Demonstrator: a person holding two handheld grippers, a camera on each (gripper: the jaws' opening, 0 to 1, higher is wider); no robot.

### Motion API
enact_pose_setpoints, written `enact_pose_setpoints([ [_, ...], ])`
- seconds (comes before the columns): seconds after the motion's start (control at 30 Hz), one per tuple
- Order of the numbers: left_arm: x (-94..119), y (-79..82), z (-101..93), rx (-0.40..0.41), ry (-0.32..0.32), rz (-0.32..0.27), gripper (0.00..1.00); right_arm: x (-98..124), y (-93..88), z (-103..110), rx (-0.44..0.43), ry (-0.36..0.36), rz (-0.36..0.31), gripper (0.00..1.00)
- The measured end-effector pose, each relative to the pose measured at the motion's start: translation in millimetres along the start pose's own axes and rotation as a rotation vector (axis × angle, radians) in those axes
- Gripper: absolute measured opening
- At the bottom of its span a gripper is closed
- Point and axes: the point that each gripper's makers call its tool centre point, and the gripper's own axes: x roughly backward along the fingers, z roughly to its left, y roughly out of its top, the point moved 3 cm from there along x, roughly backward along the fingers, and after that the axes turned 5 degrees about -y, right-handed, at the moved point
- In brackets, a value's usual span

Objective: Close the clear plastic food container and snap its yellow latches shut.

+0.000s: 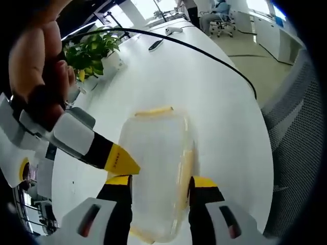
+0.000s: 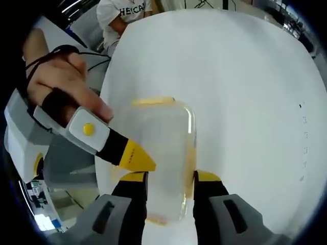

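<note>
The clear plastic container (image 1: 156,153) lies on the white table (image 1: 225,117), with a yellow latch (image 1: 153,111) at its far end and another yellow latch (image 1: 185,171) along its right side. My left gripper (image 1: 161,182) is open, its jaws standing either side of the container's near end. My right gripper (image 1: 120,161) comes in from the left in a hand, its yellow tip at the container's left edge. In the right gripper view the container (image 2: 161,148) sits between the open jaws of my right gripper (image 2: 170,177). My left gripper (image 2: 135,155) touches its left edge.
A potted plant (image 1: 94,51) stands at the far left of the table. A black cable (image 1: 204,51) runs across the table, and a small dark object (image 1: 156,44) lies beyond it. A mesh chair (image 1: 296,132) is at the right. A person in a white shirt (image 2: 122,15) sits beyond the table (image 2: 245,76).
</note>
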Motion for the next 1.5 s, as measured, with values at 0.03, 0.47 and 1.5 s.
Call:
enact_pose_setpoints([
  [0.03,0,0.3,-0.7,-0.003,0.004,0.002,0.38,0,0.4,0,0.001,0.000,0.000,0.31],
  [0.47,2,2.6,-2.7,0.048,-0.031,-0.024,0.43,5,-2.0,3,-0.010,-0.032,-0.050,0.32],
  [1.5,16,-4.8,-3.2,0.072,-0.210,-0.002,0.87,19,-28.9,28,-0.002,-0.226,-0.289,0.75],
])
